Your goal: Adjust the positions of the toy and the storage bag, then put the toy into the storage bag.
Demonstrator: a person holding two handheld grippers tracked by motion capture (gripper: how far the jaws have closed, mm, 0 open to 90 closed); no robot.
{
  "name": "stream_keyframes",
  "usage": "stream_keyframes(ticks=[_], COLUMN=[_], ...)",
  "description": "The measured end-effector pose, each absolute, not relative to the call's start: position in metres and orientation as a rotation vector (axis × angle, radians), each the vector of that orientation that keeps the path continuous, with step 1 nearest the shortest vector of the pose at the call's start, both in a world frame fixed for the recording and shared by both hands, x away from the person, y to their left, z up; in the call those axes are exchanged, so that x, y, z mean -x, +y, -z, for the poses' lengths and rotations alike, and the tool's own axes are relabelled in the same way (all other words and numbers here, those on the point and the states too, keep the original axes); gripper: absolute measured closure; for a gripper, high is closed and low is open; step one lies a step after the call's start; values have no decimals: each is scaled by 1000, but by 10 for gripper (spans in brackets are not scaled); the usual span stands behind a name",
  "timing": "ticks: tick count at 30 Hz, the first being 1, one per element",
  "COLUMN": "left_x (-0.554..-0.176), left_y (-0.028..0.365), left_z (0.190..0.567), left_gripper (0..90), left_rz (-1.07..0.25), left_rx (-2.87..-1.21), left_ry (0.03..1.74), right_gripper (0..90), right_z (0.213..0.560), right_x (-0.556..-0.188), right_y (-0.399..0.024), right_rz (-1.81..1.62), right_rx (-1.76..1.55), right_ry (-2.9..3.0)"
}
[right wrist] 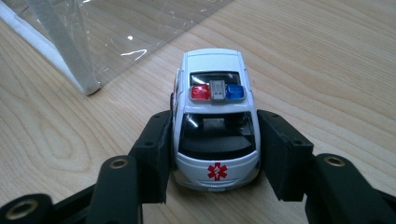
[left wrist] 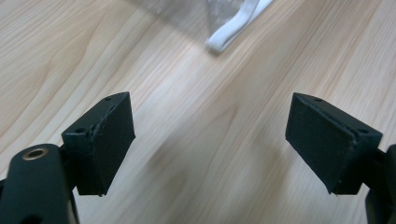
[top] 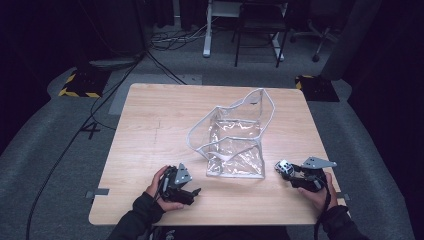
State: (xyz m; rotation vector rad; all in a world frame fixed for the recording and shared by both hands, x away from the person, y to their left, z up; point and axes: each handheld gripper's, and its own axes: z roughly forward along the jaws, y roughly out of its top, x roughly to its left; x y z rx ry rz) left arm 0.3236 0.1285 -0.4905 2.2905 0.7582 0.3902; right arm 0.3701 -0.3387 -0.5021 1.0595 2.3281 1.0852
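Clamped between my right gripper's black pads sits the toy ambulance car, white with a red and a blue roof light and a red star-of-life emblem on the end facing the camera; the pads press on its two sides near that end, and its wheels look to be resting on the wooden table. From above, the car lies near the table's front right, just beside the lower right corner of the clear plastic bag, which stands open with its white-trimmed mouth tilted up and back. My left gripper rests near the front edge on the other side of the bag, jaws spread wide with nothing between them; in its own view I see bare wood between the pads and a corner of the bag's white trim farther off. I judge the step in hand to be getting the car into the bag. To do it well, I should keep the squeeze steady and lift the car straight up until it is clear of the bag's wall. My empty left gripper could pinch the near rim and hold the mouth open, since the thin plastic sags and may fold shut. Then I carry the car over the opening and lower it before letting go.
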Motion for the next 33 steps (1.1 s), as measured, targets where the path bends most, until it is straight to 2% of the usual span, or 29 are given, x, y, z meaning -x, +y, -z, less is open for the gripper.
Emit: stream_keyframes(ticks=[6,16,33], left_x=[-316,-316,-321], left_y=[156,194,199], left_z=[493,502,503], left_gripper=[161,158,148], left_rz=[-424,-359,-322], left_rx=[-2288,-2232,-2237], left_ry=[799,923,923], right_gripper=[485,486,489], right_z=[502,502,502], right_x=[-371,-372,-373], right_y=[-339,-339,-339], right_rz=[-1085,-1089,-1093], right_rx=[-1048,-1047,-1037], right_ry=[2332,2339,2337])
